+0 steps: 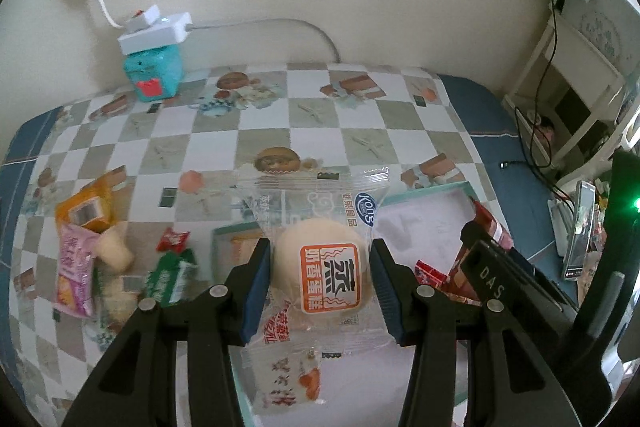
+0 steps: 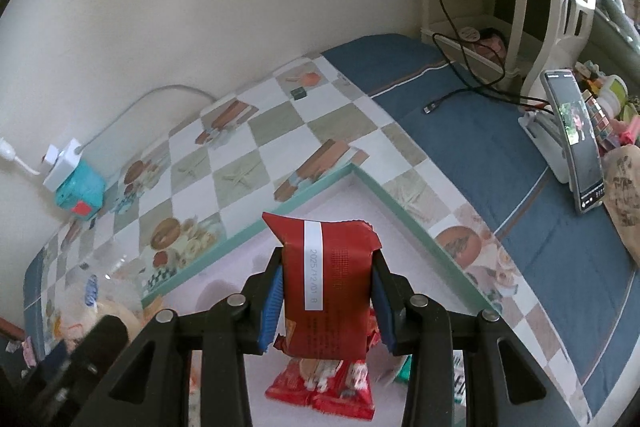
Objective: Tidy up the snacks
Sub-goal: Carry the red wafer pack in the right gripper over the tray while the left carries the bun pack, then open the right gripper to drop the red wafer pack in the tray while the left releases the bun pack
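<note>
1. The clear-wrapped round steamed cake (image 1: pixel 320 267), with an orange label in Chinese characters and a blue "Kong" logo, is clamped between the blue pads of the left gripper (image 1: pixel 320 285), above the teal-rimmed white tray (image 1: pixel 424 193).
2. The dark red snack packet (image 2: pixel 330 287), printed "2025/12/01 B" on a white strip, is clamped in the right gripper (image 2: pixel 326 303), over the same tray.
3. A bright red wrapped snack (image 2: pixel 320 387) lies in the tray below.
4. The tray rests on a checkered tablecloth (image 1: pixel 280 115).
5. "DAS" is marked on the right gripper body in the left view.
</note>
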A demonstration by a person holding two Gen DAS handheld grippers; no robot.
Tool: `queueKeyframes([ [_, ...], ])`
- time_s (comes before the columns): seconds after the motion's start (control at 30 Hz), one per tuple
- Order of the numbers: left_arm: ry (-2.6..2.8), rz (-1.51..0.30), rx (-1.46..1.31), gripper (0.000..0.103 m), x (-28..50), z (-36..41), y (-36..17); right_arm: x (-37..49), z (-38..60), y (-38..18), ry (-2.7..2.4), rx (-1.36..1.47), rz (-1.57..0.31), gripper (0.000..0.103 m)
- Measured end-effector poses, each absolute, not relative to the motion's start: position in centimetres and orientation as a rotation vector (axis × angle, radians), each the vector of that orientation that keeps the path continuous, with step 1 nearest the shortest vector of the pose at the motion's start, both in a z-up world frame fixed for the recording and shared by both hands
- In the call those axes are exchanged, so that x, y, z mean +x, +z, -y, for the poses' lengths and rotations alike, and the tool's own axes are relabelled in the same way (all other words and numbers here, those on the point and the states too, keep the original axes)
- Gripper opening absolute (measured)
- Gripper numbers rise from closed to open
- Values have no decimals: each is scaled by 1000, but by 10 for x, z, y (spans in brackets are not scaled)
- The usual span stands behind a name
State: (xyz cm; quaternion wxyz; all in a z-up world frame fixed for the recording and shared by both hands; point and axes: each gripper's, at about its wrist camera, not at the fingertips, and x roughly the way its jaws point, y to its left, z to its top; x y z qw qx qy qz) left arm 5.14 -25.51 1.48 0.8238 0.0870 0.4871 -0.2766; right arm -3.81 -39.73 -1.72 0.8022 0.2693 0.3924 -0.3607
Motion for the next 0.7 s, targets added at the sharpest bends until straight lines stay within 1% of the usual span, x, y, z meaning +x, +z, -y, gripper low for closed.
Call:
queueKeyframes([
  [0.33,-579,-1070,185,51,65,264,-11,-37,420,-34,-790,610,-855,42],
  [0.7,-588,-1071,212,51,62,272,-17,-38,425,-43,-792,621,-877,43],
])
